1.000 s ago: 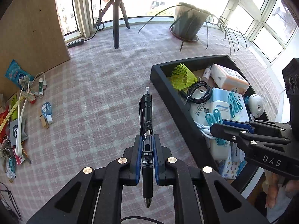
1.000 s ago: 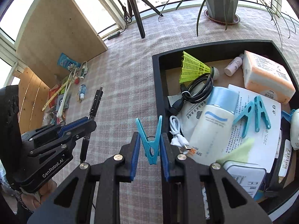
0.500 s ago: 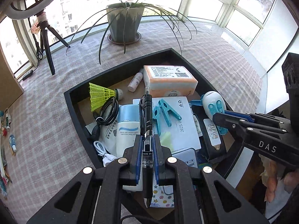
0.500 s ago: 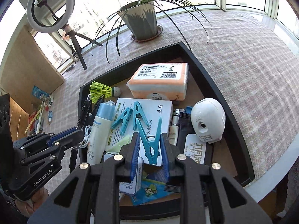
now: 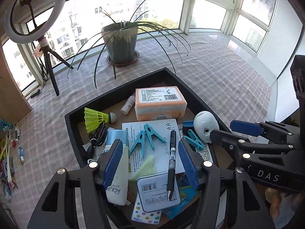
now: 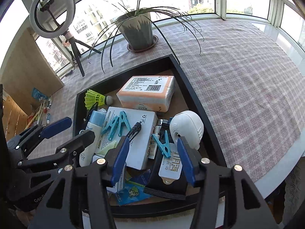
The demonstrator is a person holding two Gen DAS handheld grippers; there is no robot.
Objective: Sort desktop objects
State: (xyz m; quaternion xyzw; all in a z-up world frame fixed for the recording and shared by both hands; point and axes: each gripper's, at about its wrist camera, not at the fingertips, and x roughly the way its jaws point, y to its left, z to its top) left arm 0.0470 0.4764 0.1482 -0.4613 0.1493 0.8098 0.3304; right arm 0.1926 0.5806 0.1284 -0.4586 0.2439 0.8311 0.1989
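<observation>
The tray [image 6: 192,97] is packed, hardly a bare spot inside. Only open floor in it is the brown strip at the top of the frame, between the shuttlecock [image 5: 96,117] and the tissue pack [image 5: 159,103]. The white dome gadget [image 6: 187,127] and tissue pack stick up highest. Outside the tray, the bench [image 6: 247,87] on the right of the frame is wide open. The plant [image 6: 137,32] with drooping leaves blocks the top, ring light [image 6: 51,11] at upper left.

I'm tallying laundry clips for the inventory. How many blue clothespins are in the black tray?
3. Two lie crossed on the white box; one sits beside the white round device. More may hide underneath the clutter.
</observation>
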